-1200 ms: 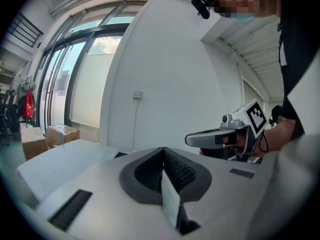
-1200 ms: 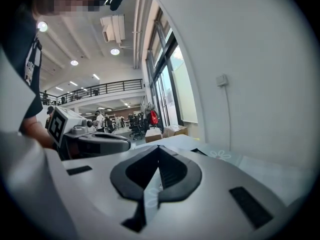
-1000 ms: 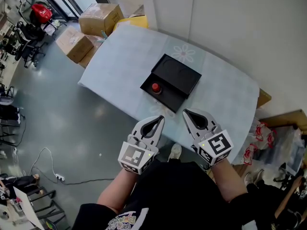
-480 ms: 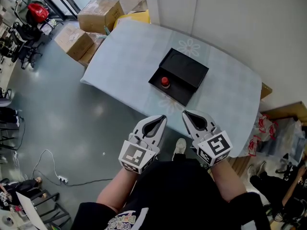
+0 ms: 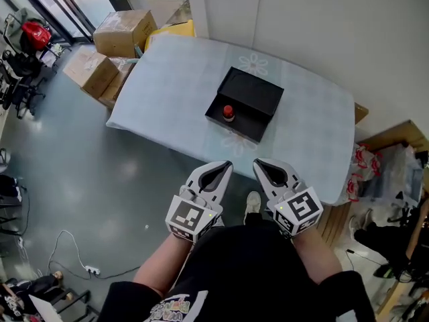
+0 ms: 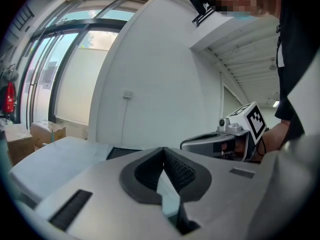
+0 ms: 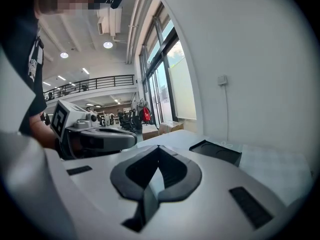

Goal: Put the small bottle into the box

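A small bottle with a red cap stands inside the black box, near its front left corner, on the pale blue table. Both grippers hover close to my body, well short of the table's near edge. My left gripper is shut with nothing between its pads. Beside it, my right gripper is likewise shut and empty. The box shows ahead in the right gripper view; the bottle is hidden there. Each gripper view shows the other gripper alongside.
Cardboard boxes and a yellow item sit on the floor past the table's far left corner. Plastic bags and wooden boards crowd the right end. A white wall runs behind the table. Grey floor lies to the left.
The head view has shifted, so the table and box sit slightly differently in frame. Both grippers stay shut in the same place, and the bottle stays in the box.
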`<action>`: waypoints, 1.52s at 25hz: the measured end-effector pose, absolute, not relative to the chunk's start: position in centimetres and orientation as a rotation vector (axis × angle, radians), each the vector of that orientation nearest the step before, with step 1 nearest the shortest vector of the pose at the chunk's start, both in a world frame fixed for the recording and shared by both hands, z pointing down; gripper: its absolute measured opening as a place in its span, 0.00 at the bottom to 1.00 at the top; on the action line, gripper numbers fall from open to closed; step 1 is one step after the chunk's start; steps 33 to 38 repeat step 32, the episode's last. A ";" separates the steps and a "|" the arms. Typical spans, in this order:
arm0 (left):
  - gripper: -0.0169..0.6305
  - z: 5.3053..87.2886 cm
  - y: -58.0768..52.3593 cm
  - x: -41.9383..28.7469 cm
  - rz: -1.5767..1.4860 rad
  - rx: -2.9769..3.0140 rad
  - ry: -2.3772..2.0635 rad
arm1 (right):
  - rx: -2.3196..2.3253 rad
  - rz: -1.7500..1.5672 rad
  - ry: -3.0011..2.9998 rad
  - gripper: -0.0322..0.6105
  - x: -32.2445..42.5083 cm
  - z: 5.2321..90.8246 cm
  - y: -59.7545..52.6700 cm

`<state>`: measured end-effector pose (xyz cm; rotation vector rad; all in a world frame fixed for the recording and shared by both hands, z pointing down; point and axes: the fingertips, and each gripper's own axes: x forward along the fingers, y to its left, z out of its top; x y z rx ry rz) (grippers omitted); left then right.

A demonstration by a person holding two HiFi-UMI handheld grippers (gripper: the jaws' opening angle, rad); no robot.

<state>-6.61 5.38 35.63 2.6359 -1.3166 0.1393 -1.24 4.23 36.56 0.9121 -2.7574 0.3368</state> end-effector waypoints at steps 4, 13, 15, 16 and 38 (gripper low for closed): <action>0.04 36.0 6.2 -6.6 0.137 2.659 -1.255 | 0.969 0.339 -2.735 0.06 -1.2 36.7 5.3; 0.04 36.2 7.3 -7.0 0.160 2.693 -1.171 | 1.057 0.358 -2.703 0.06 -1.3 36.8 6.7; 0.04 36.2 7.6 -7.0 0.164 2.697 -1.159 | 1.067 0.361 -2.701 0.06 -1.4 36.9 7.0; 0.04 36.2 7.7 -7.1 0.167 2.700 -1.153 | 1.071 0.363 -2.699 0.06 -1.4 36.9 7.1; 0.04 36.3 8.5 -7.9 0.172 2.712 -1.118 | 1.093 0.363 -2.697 0.06 -2.5 37.1 7.8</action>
